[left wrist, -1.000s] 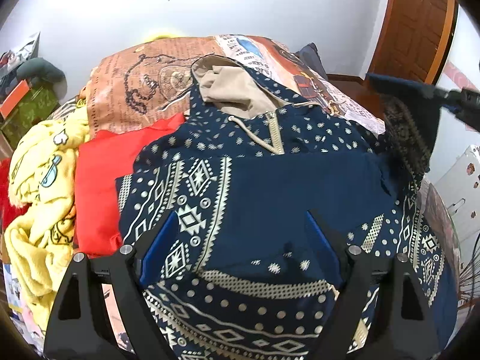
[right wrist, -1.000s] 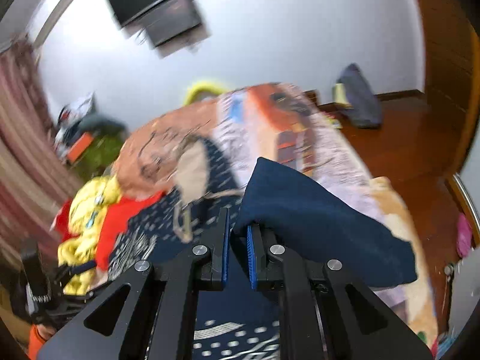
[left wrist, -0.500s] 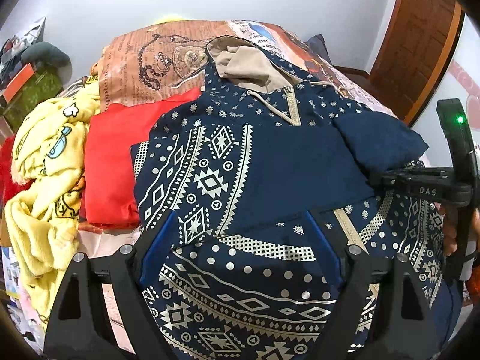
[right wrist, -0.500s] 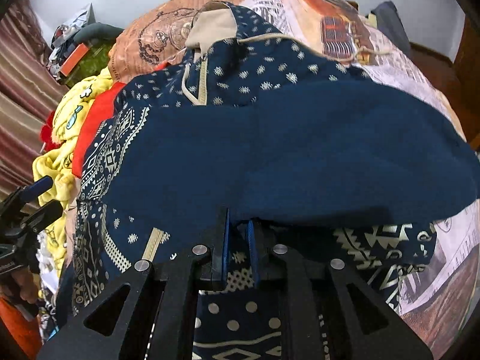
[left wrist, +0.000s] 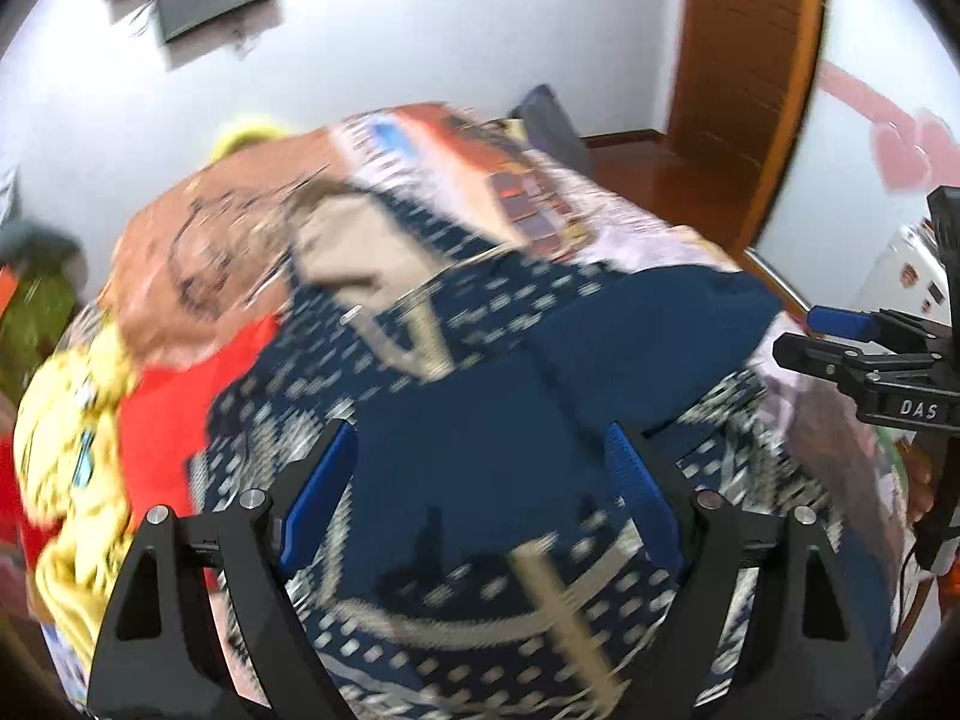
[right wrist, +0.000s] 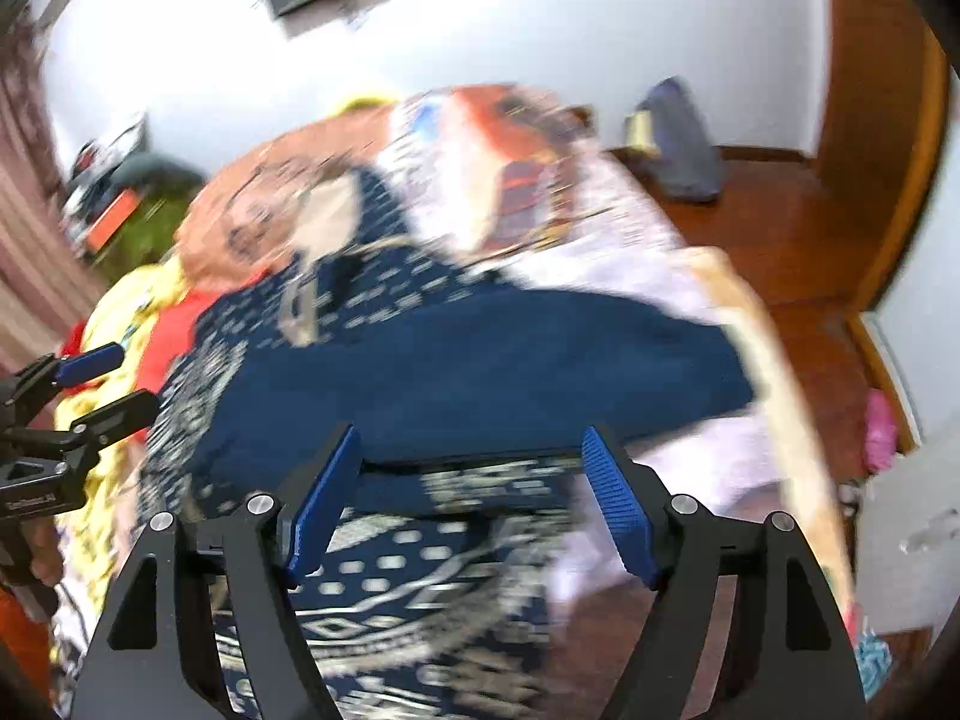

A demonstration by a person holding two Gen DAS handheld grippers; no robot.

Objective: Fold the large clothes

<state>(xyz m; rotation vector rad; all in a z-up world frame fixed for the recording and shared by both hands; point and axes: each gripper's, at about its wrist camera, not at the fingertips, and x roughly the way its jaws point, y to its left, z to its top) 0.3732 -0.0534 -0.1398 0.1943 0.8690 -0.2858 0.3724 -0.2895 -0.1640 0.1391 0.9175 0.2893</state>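
Hoodie (right wrist: 480,360) lies below right hand-held gripper (right wrist: 471,498), just released.

- The left gripper (left wrist: 480,480) points steeply downward, its two blue-padded fingers (left wrist: 318,495) spread wide apart with nothing pinched between them.
- The right gripper (right wrist: 468,486) also tilts steeply down; its jaws have just been opening, and the blue fingers (right wrist: 618,510) now stand well apart, pressing on nothing.
- In the left wrist view the right gripper shows at the right edge, with part of a hand (left wrist: 921,480) on its handle.
- In the right wrist view the left gripper shows at the left edge, fingers parted, a hand (right wrist: 36,546) gripping below it.
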